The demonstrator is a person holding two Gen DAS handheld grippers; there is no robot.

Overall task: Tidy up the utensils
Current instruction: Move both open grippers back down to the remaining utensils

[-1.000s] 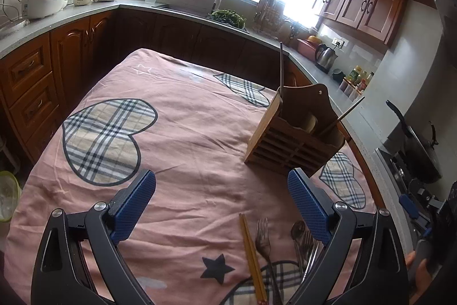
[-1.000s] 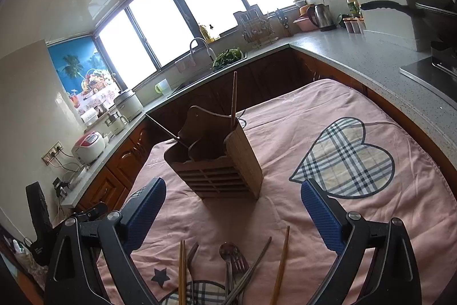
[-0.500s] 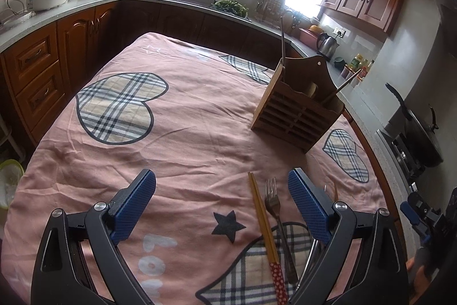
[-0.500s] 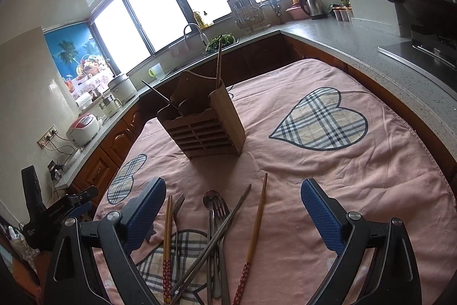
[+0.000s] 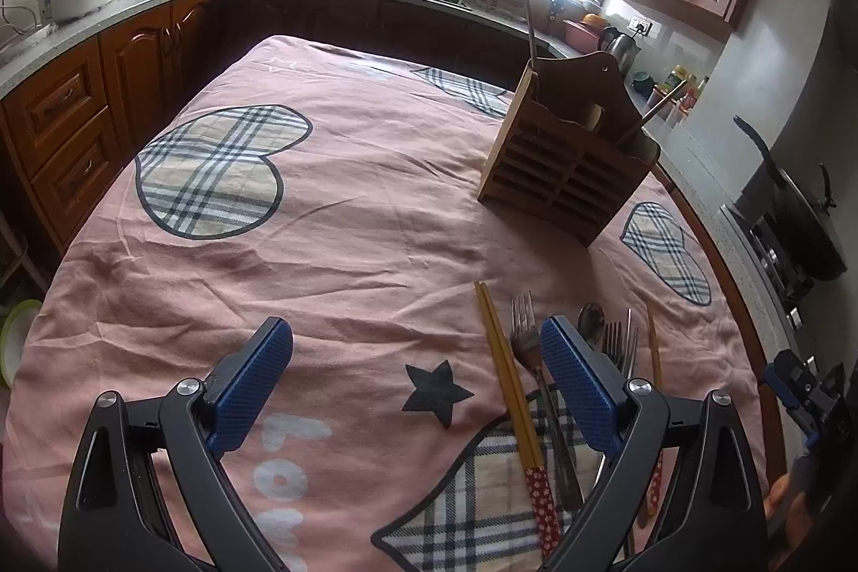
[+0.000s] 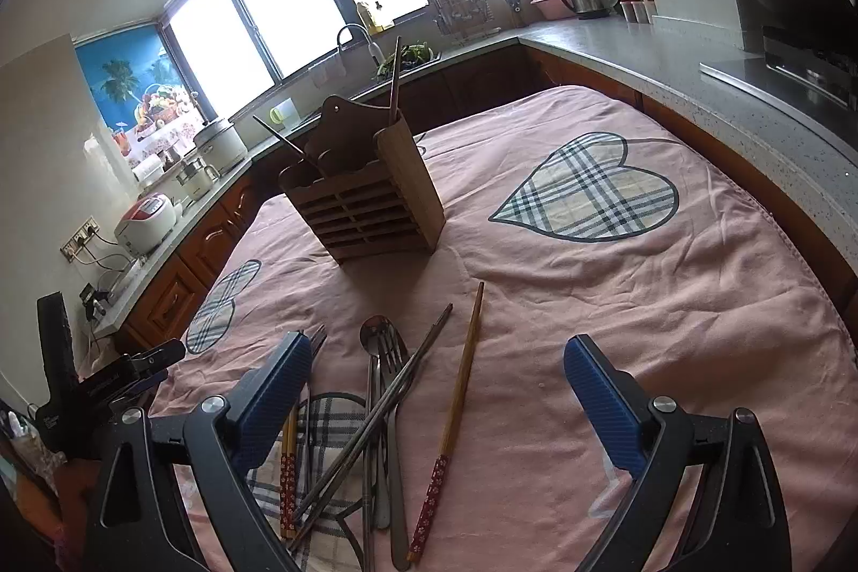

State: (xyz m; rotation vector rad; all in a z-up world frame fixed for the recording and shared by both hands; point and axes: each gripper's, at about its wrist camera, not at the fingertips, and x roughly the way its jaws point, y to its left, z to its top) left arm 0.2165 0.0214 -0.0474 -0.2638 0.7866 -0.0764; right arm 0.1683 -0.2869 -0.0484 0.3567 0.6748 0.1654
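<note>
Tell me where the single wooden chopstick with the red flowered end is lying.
In the right wrist view, the single wooden chopstick with the red flowered end lies on the pink tablecloth, just right of the metal cutlery pile, its tip pointing toward the slatted wooden utensil holder.

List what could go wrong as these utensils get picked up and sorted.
The metal chopsticks lie crossed over the forks and spoon, so one grab may drag several. The cloth is wrinkled and could bunch under the open right tongs. The wooden holder might tip if bumped.
</note>
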